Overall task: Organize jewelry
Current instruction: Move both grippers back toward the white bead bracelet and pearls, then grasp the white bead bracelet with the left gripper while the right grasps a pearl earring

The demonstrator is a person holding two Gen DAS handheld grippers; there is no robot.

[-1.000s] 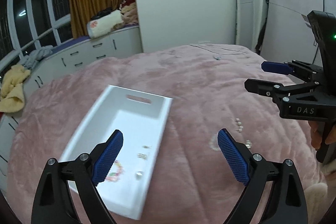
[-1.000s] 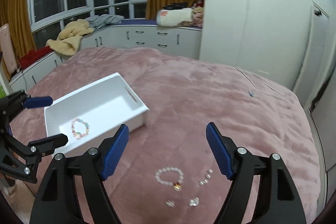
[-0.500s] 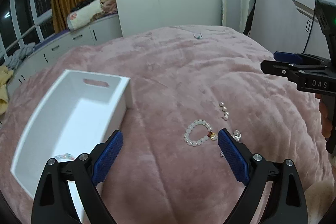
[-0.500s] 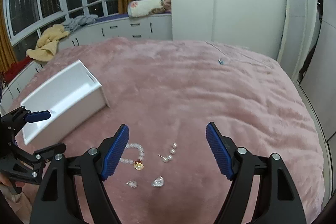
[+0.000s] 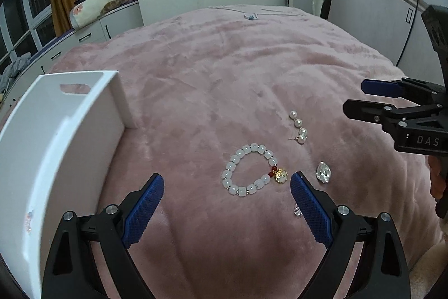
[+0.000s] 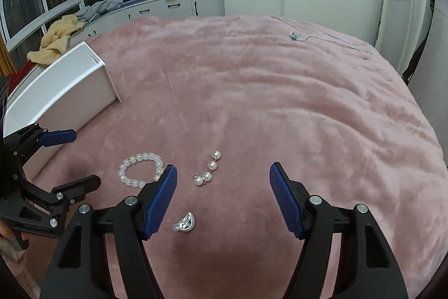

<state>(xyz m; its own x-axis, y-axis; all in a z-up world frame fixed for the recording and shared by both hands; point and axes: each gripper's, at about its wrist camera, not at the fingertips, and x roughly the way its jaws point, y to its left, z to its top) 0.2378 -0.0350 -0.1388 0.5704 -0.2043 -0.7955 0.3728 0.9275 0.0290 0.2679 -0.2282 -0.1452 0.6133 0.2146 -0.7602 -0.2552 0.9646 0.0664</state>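
Right wrist view: the right gripper has just been narrowing its still-parted jaws, nothing between the pads; the pearl drop earring lies just ahead, the silvery crystal piece below the left pad. The left gripper, jaws apart and empty, frames the white bead bracelet. Press the ribbed pads into the plush pink blanket under the round, slippery pearls. The smooth white tray waits left.
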